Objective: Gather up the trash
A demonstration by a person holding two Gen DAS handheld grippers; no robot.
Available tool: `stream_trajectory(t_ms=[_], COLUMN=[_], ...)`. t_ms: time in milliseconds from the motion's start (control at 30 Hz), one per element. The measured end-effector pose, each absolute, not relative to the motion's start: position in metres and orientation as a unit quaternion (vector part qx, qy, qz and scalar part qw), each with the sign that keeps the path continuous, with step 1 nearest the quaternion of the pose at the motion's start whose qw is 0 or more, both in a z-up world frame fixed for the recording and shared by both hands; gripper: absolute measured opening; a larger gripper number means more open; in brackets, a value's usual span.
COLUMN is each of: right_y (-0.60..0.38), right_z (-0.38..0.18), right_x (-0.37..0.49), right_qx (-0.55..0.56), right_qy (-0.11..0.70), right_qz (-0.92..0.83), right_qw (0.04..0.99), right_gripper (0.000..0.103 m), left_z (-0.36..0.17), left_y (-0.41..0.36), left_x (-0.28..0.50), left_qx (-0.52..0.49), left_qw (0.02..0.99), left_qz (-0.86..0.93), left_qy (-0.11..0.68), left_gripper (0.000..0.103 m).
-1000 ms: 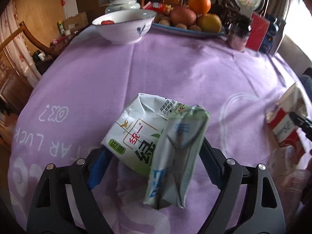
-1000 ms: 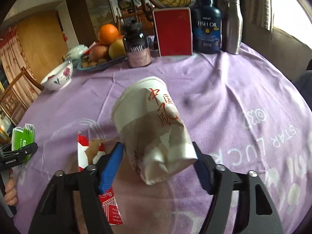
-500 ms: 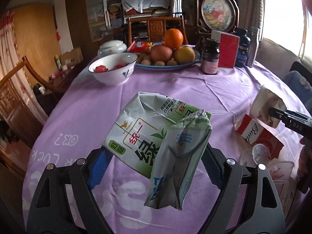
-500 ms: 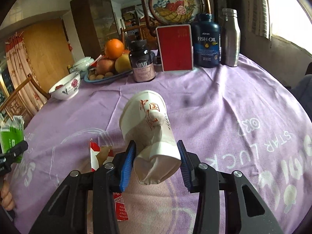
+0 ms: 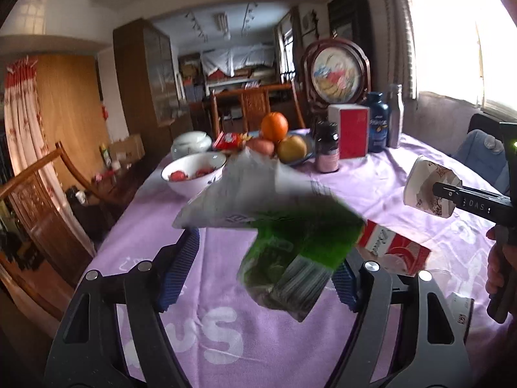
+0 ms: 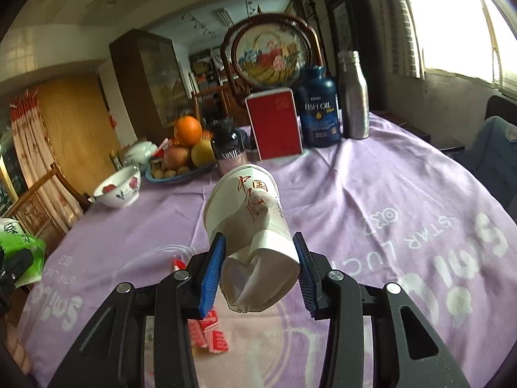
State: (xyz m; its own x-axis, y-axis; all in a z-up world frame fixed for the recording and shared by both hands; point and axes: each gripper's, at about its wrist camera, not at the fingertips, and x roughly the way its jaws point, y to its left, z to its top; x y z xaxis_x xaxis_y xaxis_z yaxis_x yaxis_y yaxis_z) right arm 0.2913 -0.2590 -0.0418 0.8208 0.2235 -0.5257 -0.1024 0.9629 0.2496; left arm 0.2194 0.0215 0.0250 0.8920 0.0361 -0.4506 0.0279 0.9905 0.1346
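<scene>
My left gripper [image 5: 261, 268] has its jaws spread wide, and a crushed green-and-white drink carton [image 5: 278, 229] sits blurred between them, loose and tilting over. My right gripper [image 6: 257, 270] is shut on a crumpled white paper cup [image 6: 250, 229] with red writing, held above the purple tablecloth [image 6: 387, 200]. The cup also shows at the right of the left wrist view [image 5: 426, 190]. A flattened red-and-white packet [image 5: 394, 249] lies on the cloth between the two grippers; it also shows in the right wrist view [image 6: 210, 336]. The carton shows at the left edge there [image 6: 22, 249].
A white bowl [image 5: 194, 174], a fruit plate with an orange [image 5: 274, 126], a dark jar [image 5: 326, 148], a red box [image 5: 352, 132], a blue fish oil bottle [image 6: 320, 113] and a metal bottle [image 6: 353, 97] stand at the table's far side. Clear plastic scraps [image 5: 462, 307] lie at right. Wooden chairs [image 5: 38, 194] stand left.
Both grippers have lifted higher above the table. My left jaws have spread wider and the carton has tipped and blurred between them. My right gripper has closed tighter on the cup.
</scene>
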Motion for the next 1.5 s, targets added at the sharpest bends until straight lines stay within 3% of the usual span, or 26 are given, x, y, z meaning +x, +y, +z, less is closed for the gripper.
stream_trajectory(t_ms=[67,100,167,467,567,633,667,700,767,1100,1167,1433,1467,1500], right_y=[-0.258,-0.258,-0.258,-0.259,-0.257,-0.256,-0.256,-0.256,-0.255,-0.251,-0.254,-0.255,-0.252,-0.25], right_z=[-0.039,-0.037,-0.034,-0.027,-0.029,-0.029,-0.03,-0.03,-0.03,-0.04,-0.042,-0.044,-0.045,-0.046], right_x=[0.28,0.276,0.262,0.208,0.197,0.192,0.191,0.191,0.191,0.184,0.184,0.187,0.189,0.192], right_qx=[0.114,0.116,0.122,0.141,0.141,0.136,0.136,0.138,0.14,0.128,0.138,0.141,0.134,0.13], right_qy=[0.282,0.28,0.276,0.262,0.262,0.262,0.262,0.262,0.263,0.255,0.258,0.268,0.275,0.285], right_qz=[0.091,0.092,0.095,0.103,0.104,0.101,0.101,0.101,0.101,0.089,0.095,0.092,0.088,0.088], right_qw=[0.948,0.948,0.949,0.949,0.949,0.95,0.95,0.95,0.949,0.954,0.951,0.949,0.948,0.945], right_gripper=[0.043,0.043,0.043,0.043,0.043,0.043,0.043,0.043,0.043,0.043,0.043,0.042,0.042,0.042], left_z=[0.024,0.023,0.02,0.018,0.017,0.02,0.022,0.023,0.025,0.0,-0.006,-0.032,-0.036,-0.04], left_y=[0.017,0.014,0.009,0.002,0.003,0.007,0.011,0.014,0.025,0.054,0.051,0.008,0.008,0.011], left_x=[0.215,0.213,0.211,0.196,0.195,0.195,0.196,0.198,0.204,0.261,0.266,0.287,0.292,0.298], left_qx=[0.073,0.077,0.085,0.083,0.079,0.064,0.054,0.046,0.032,-0.033,-0.032,0.077,0.08,0.069], left_qw=[0.97,0.969,0.967,0.969,0.968,0.968,0.969,0.969,0.971,0.939,0.935,0.931,0.927,0.922], left_qz=[-0.006,-0.009,-0.016,-0.027,-0.037,-0.053,-0.057,-0.054,-0.037,-0.06,-0.062,0.0,0.007,0.004], left_qy=[0.232,0.233,0.239,0.231,0.234,0.236,0.235,0.235,0.235,0.337,0.349,0.357,0.365,0.382], left_gripper=[0.068,0.059,0.052,0.032,0.031,0.034,0.046,0.065,0.081,0.086,0.092,0.096,0.095,0.079])
